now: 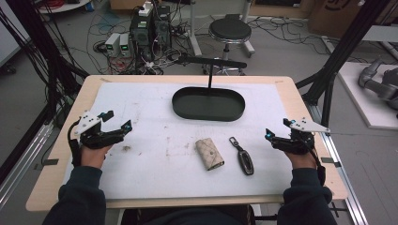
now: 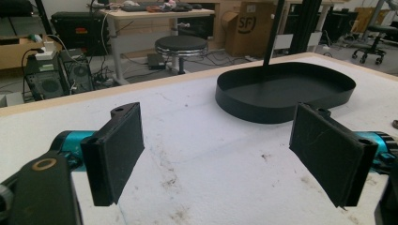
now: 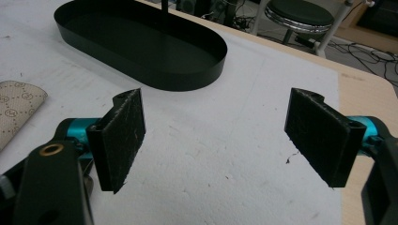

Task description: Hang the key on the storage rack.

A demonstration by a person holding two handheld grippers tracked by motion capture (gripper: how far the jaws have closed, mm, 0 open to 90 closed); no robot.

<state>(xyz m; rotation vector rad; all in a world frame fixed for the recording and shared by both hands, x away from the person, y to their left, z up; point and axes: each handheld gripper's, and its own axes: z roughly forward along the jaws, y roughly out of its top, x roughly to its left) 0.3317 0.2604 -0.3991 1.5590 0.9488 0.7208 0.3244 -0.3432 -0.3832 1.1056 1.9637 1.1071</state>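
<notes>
A beige patterned key pouch (image 1: 209,153) lies on the white mat near the table's middle, and its corner shows at the left of the right gripper view (image 3: 16,105). A black car key fob (image 1: 244,158) rests just right of the pouch. A black oval tray (image 1: 208,103) stands farther back, empty, with a thin black post rising from its far rim (image 2: 281,91) (image 3: 141,44). My left gripper (image 1: 115,121) hovers at the mat's left side, open, nothing between its pads (image 2: 117,150). My right gripper (image 1: 277,129) is at the right side, open and empty (image 3: 213,140).
The white mat (image 1: 155,168) is stained and covers most of the wooden table (image 1: 56,154). Beyond the far edge are a round black stool (image 1: 229,31), computer boxes (image 1: 150,28) and tangled cables on the floor. Black frame posts stand at both sides.
</notes>
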